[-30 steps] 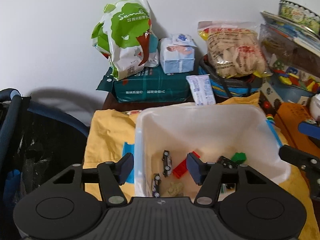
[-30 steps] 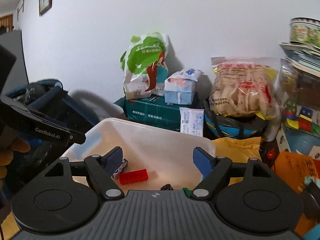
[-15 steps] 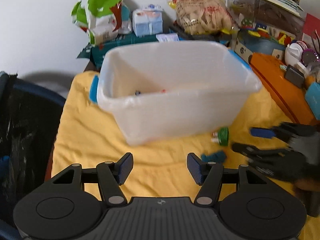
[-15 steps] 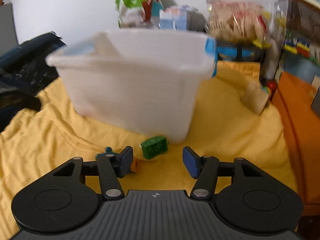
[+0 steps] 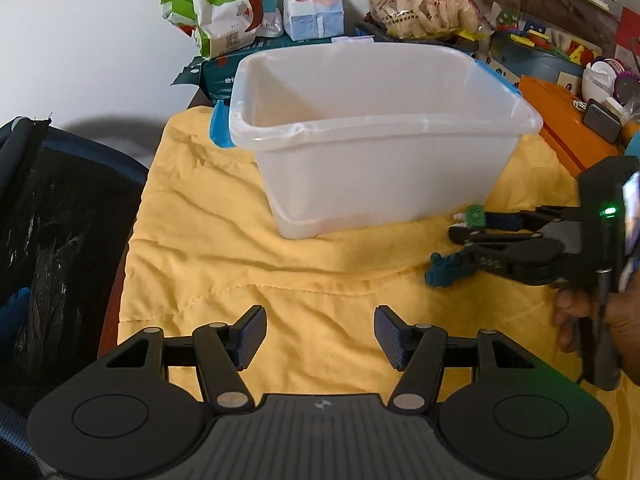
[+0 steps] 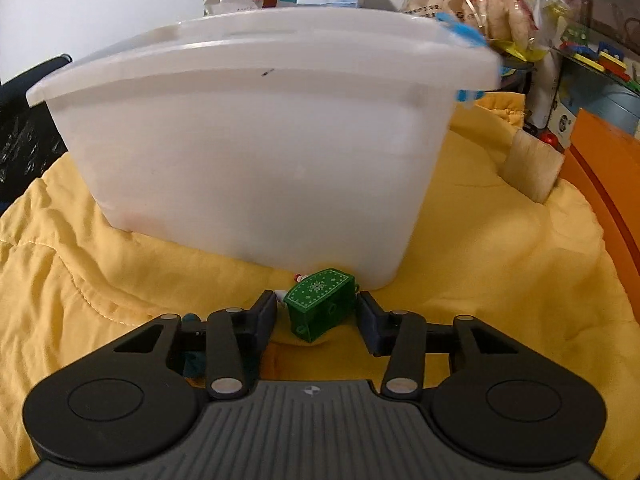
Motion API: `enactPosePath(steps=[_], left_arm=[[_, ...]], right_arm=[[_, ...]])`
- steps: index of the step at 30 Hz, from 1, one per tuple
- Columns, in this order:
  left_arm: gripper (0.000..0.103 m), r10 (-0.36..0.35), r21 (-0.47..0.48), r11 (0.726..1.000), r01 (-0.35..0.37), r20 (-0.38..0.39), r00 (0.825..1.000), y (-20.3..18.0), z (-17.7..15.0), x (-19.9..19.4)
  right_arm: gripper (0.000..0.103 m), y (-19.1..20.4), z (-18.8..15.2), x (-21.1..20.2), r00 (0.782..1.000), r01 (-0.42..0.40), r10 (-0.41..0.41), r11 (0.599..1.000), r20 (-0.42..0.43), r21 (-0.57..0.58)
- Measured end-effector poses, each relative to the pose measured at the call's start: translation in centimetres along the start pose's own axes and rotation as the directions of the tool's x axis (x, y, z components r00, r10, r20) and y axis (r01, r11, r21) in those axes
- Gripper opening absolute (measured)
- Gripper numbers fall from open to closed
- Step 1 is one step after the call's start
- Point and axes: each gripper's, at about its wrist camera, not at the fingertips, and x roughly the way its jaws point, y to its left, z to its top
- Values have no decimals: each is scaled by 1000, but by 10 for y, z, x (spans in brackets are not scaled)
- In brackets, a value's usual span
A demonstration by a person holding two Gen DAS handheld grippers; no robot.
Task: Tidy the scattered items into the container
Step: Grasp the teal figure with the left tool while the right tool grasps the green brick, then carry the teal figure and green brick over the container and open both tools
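Observation:
A white plastic container stands on a yellow cloth. A small green toy block lies on the cloth against the container's near wall. My right gripper is low over the cloth with the block between its fingers. Its jaws are closing, and a thin gap remains at the left pad. A teal toy lies just beside that gripper, and in the right wrist view it is partly hidden under the left finger. My left gripper hovers open over bare cloth, nothing between its fingers.
Snack bags, a tissue pack and toy boxes crowd the wall behind the container. An orange box lies to the right, a dark bag to the left. A wooden block sits right of the container.
Both grippers dropped from above the container to the cloth in front of it. The right gripper's jaws narrowed around the green block. The left jaws kept their width.

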Motion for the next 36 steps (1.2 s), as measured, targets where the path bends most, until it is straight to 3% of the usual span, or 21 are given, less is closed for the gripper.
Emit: enactPosePath(steps=[6,14,22,24,26,31,36], left_arm=[[63,-56,52,997,55,6,998,-21,5,22],[63,-136,180,975,131,15,991,-81,17,67],[64,-130,236,963,130,-17,991,-109,22,104],[50,-145,226,963,145,-13,989,-111,26,107],[27,-153,231,961,151,-10,988,-115,29,107],[25,-167,243,956,163,-4,986,-117,28,100],[25,-172,191,968,165,19,985,-101,28,75]], right_arm=[[47,-28,-11,-44,999,-6,3,998,48,59],[47,-50,-20,-100,996,24,-29,998,83,65],[47,-69,-27,-111,995,48,-58,992,85,117],[47,-71,-30,-112,995,47,-58,991,85,125],[47,-72,-32,-114,995,44,-56,990,88,131],[47,-73,-30,-115,994,34,-47,991,98,130],[47,-69,-22,-118,993,11,-24,993,117,114]])
